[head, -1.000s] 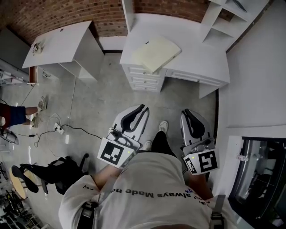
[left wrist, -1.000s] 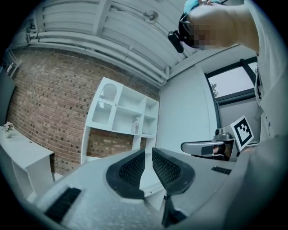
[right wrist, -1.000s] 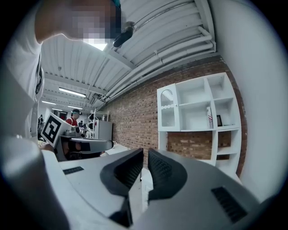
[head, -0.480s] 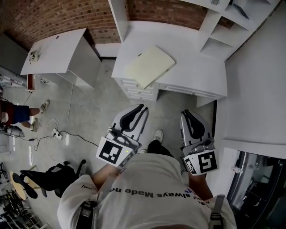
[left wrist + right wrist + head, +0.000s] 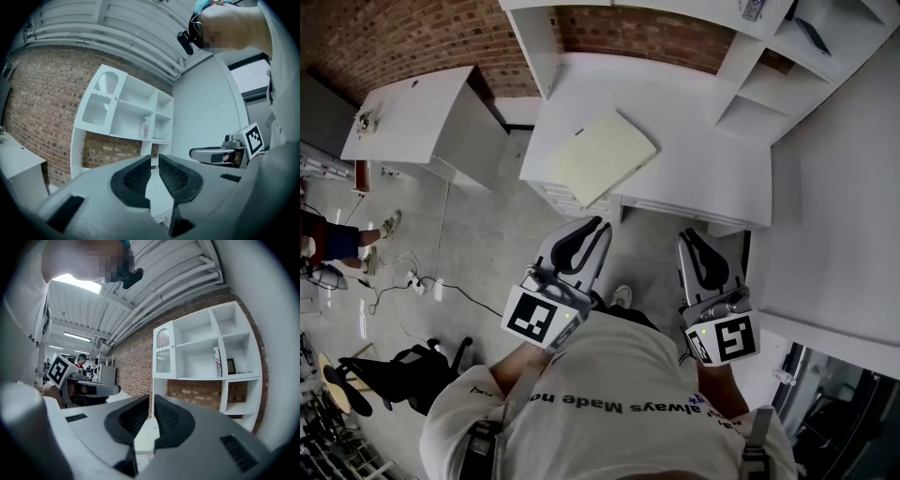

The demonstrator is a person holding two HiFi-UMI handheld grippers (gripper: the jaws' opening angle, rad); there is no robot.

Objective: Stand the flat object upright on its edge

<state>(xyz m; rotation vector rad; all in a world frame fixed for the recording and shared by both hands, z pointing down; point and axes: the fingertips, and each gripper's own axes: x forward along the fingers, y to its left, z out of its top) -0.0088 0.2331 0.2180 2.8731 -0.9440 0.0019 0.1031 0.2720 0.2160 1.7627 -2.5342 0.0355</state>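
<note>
Closer to the white surface [image 5: 712, 131] than a second ago, with the cream flat object [image 5: 602, 157] sliding lower and larger in the head view. Still lying flat near the front left corner of that surface, one corner seemingly just past the front edge. Well short of it, the left tool [image 5: 600, 226] and the right tool [image 5: 688, 236], each with jaws pressed together and nothing between them. Held low and close against the body, side by side, apart from each other, pointing forward toward the surface and the shelving behind it. Likely trouble from here: nudging the thin object off the near edge while working a jaw beneath it, given that overhang. Or, once raised, toppling back flat for want of a steadying touch from the second tool.
</note>
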